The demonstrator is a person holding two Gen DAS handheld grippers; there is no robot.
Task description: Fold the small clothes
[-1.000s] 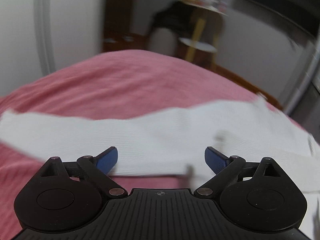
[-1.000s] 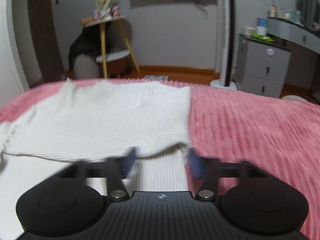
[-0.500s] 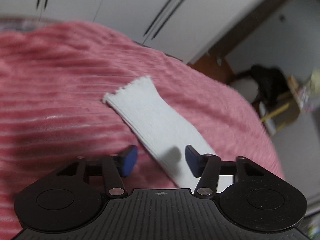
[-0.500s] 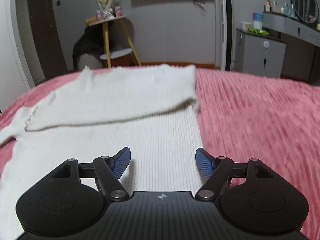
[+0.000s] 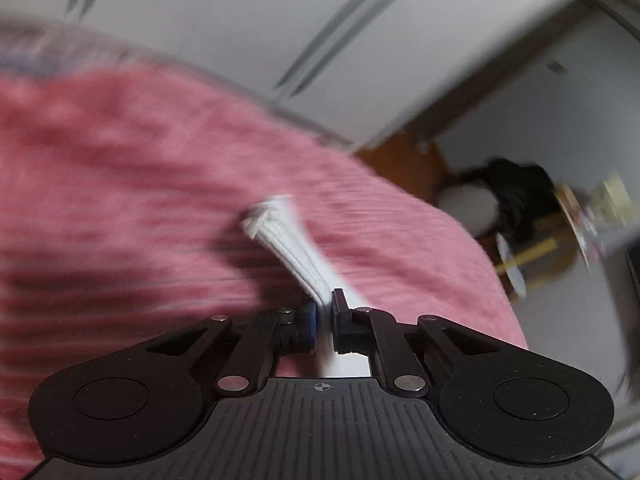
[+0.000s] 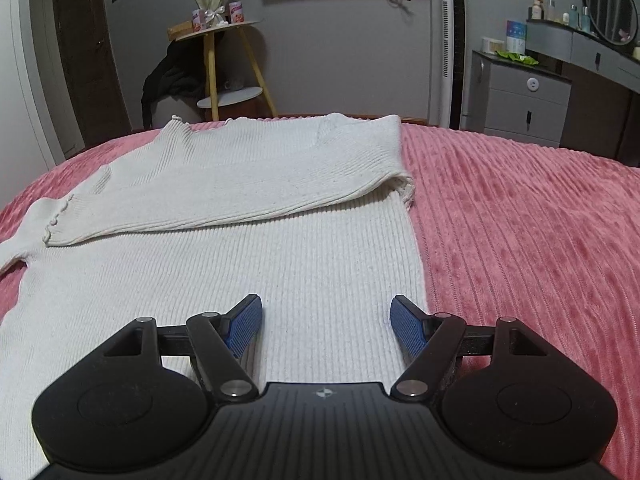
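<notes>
A white ribbed knit sweater [image 6: 248,248] lies flat on the pink bedspread [image 6: 520,240]. Its right sleeve [image 6: 240,184] is folded across the chest. My right gripper [image 6: 326,326] is open and empty, just above the sweater's lower right part. In the left wrist view my left gripper [image 5: 324,312] is shut on the sweater's left sleeve [image 5: 288,248]; the bunched sleeve runs forward from the jaws to its cuff, above the bedspread [image 5: 120,200]. That view is blurred.
Beyond the bed's far edge stand a yellow-legged side table [image 6: 224,60] with a bouquet, a dark garment [image 6: 168,80], a grey drawer unit [image 6: 520,96] and a dresser with a mirror. White wardrobe doors [image 5: 280,20] rise behind the bed on the left.
My left gripper has shut on the left sleeve, which now is bunched between the jaws. My right gripper has opened wider and drawn back toward the sweater's lower part.
</notes>
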